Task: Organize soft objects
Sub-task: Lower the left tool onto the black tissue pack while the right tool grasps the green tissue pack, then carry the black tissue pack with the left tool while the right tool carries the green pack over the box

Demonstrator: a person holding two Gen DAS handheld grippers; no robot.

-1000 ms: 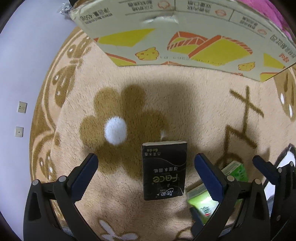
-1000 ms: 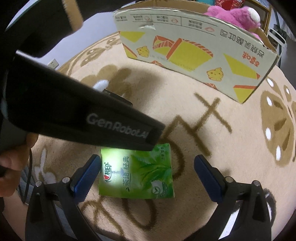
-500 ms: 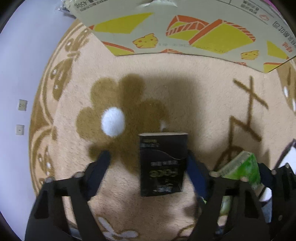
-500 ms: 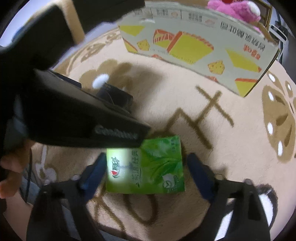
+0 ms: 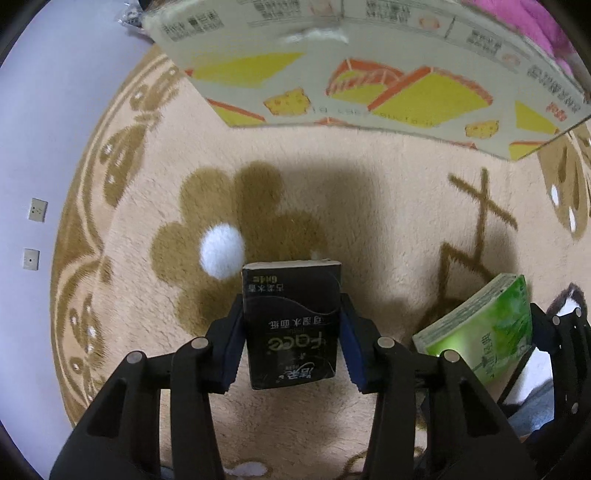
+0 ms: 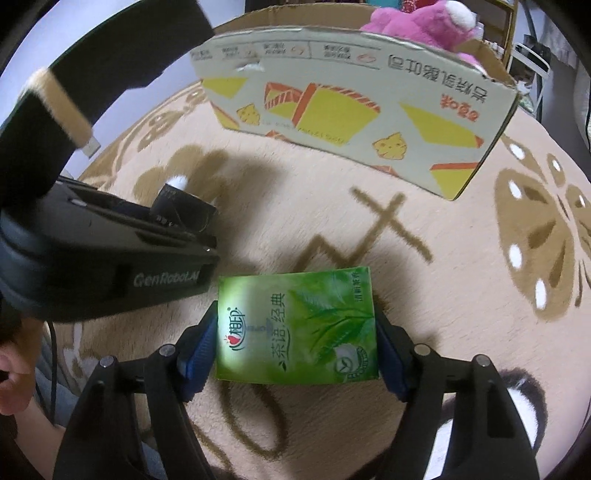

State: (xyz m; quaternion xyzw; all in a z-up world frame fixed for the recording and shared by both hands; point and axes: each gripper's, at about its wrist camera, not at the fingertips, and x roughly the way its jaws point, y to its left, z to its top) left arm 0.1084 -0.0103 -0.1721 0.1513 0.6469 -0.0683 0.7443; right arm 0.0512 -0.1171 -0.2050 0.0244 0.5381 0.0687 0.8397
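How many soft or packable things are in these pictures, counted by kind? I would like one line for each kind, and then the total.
Tissue packs: 2, the black pack and the green pack
Plush toys: 1, the pink plush toy in the box
Cardboard boxes: 1, the cardboard box on the rug
Total: 4

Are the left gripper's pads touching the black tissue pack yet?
Touching. In the left wrist view the closing left gripper has both blue pads flush against the sides of the black tissue pack, with no carpet visible between pad and pack.
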